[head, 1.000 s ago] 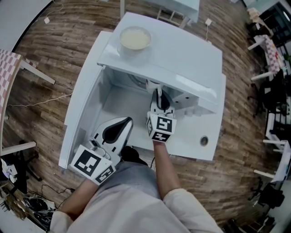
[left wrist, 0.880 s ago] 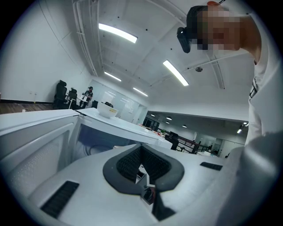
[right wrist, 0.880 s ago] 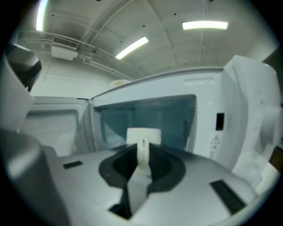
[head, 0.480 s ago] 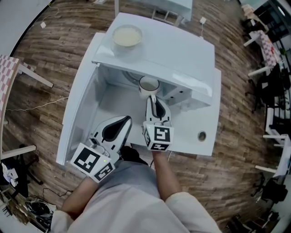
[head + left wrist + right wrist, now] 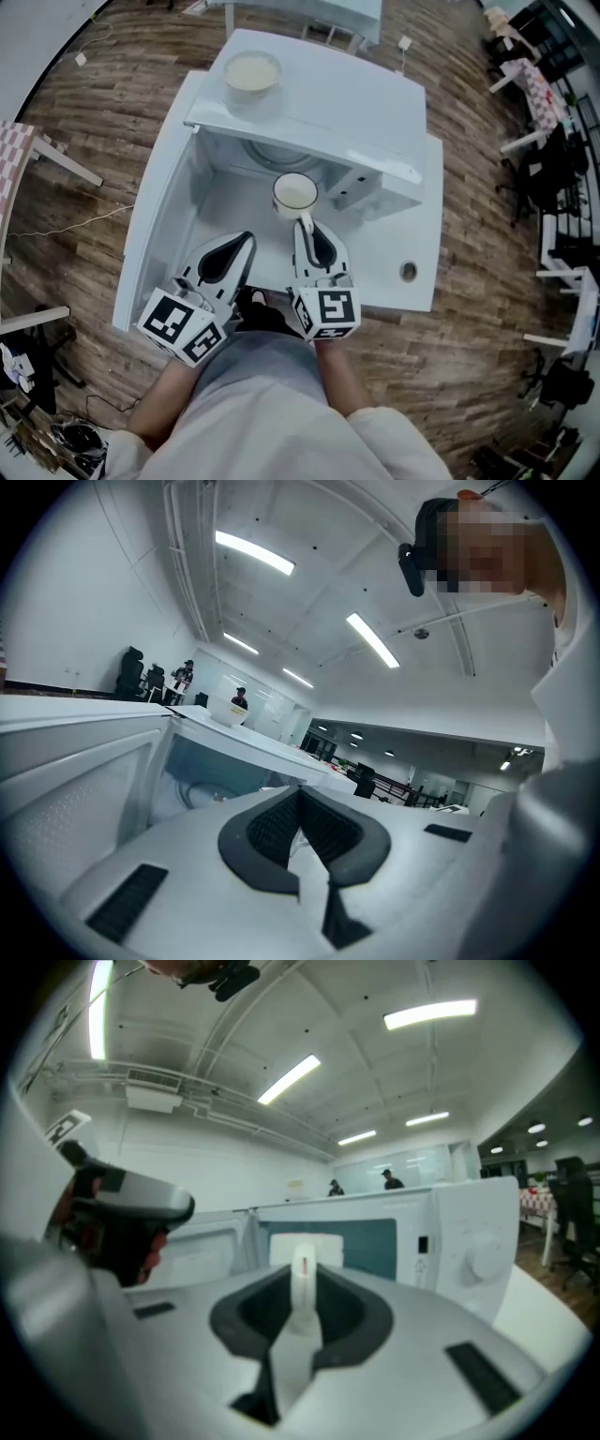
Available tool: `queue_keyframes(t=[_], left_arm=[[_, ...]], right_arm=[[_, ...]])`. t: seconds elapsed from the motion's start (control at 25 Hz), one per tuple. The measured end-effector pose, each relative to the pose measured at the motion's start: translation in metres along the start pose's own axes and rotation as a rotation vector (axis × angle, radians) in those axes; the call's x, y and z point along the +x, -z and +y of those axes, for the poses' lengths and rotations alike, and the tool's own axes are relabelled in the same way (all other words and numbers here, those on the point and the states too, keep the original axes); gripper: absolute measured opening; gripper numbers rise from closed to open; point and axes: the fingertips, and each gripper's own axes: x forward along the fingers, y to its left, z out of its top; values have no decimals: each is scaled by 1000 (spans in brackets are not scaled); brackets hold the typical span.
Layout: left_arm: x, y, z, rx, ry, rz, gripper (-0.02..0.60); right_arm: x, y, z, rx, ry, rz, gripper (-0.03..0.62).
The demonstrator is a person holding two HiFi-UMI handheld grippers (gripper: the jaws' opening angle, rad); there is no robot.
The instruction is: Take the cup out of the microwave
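The white cup [image 5: 295, 192] hangs in front of the white microwave's [image 5: 328, 103] open mouth, clear of its top edge. My right gripper [image 5: 305, 225] is shut on the cup's handle [image 5: 302, 1283], which stands upright between the dark pads. In the right gripper view the cup [image 5: 305, 1246] blocks part of the greenish cavity behind it. My left gripper [image 5: 242, 246] hovers low at the left, beside the open door [image 5: 155, 220], with its pads [image 5: 281, 822] together and nothing between them.
A cream bowl [image 5: 251, 73] sits on top of the microwave. The microwave's control panel with a knob [image 5: 486, 1258] is right of the cavity. The white table [image 5: 398, 239] has a round hole [image 5: 408, 272]. Wooden floor, chairs and tables surround it.
My right gripper has drawn back toward the person and risen a little, bringing the cup out from under the microwave's top into full view. The left gripper has stayed put.
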Motion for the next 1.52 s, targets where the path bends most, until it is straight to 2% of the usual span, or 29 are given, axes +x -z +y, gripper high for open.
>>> queue_keyframes(t=[0.88, 1.2, 1.52], left_arm=[[-18, -2, -10, -21, 11, -33, 15], [-26, -23, -20, -27, 24, -83, 15], [-26, -31, -29, -34, 47, -87, 15]], right_arm=[[-78, -68, 32, 10, -71, -114, 69], [-107, -95, 40, -10, -81, -143, 69], [-117, -108, 39, -15, -82, -162, 69]])
